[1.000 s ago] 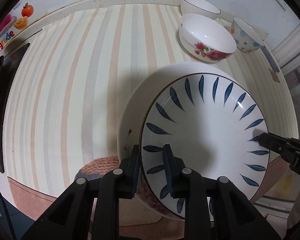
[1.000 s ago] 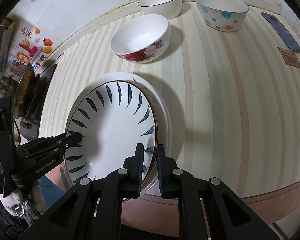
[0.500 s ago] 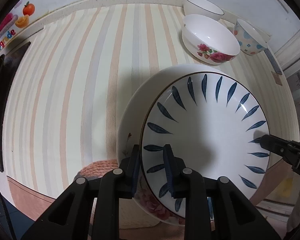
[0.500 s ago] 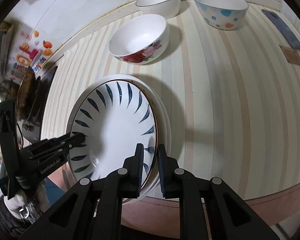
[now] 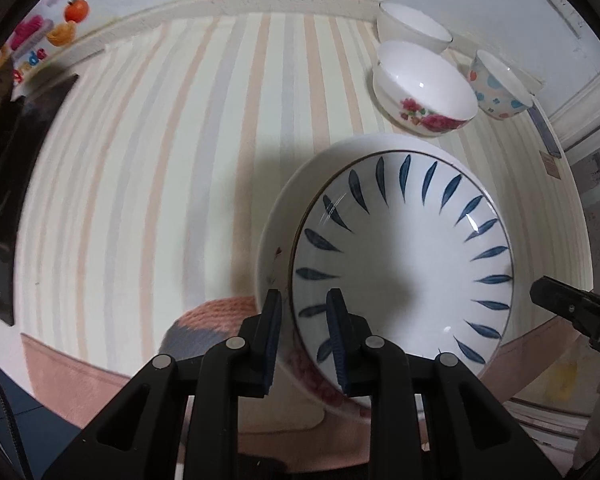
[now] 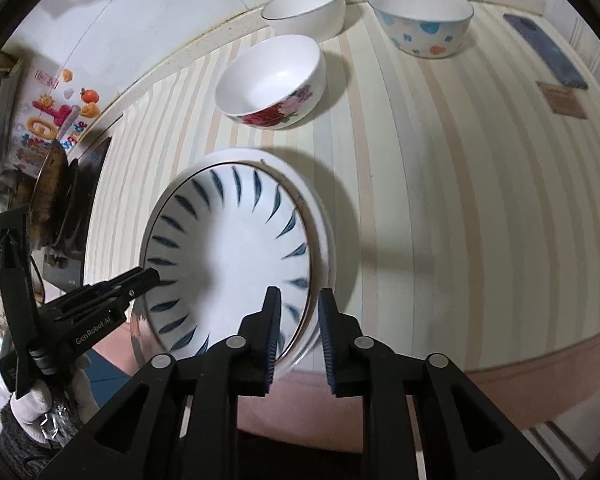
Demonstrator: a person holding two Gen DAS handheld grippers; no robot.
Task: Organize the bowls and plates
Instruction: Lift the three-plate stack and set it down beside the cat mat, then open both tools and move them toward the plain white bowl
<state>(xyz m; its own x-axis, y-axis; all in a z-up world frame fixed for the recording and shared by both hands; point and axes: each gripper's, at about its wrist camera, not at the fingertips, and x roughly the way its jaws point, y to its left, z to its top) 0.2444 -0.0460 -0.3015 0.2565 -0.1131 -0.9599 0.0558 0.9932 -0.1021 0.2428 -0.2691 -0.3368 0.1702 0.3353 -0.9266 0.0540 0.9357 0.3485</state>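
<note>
So, leaf plate point(image 5: 404, 264): sat nested on the white plate point(image 5: 284, 216), 5 o'clock on the table point(image 5: 180, 160).
Left gripper point(image 5: 304, 336): my fingers were spread, straddling its rim.
Right gripper point(image 6: 298, 328): same, spread over the rim.

Striped tablecloth point(image 5: 220, 140) over a table set against a white wall point(image 6: 160, 20) (fruit stickers point(image 5: 66, 20) at that wall's left end).

top plate point(image 5: 404, 264): white, dark blue leaf strokes round the rim
lower plate point(image 5: 278, 216): white, red floral
floral bowl point(image 6: 270, 82): white, red-pink flowers
spotted bowl point(image 6: 424, 24): white, blue and orange spots
plain bowl point(image 6: 306, 8): white
bench point(image 6: 440, 200): cream, peach and grey stripes
</note>
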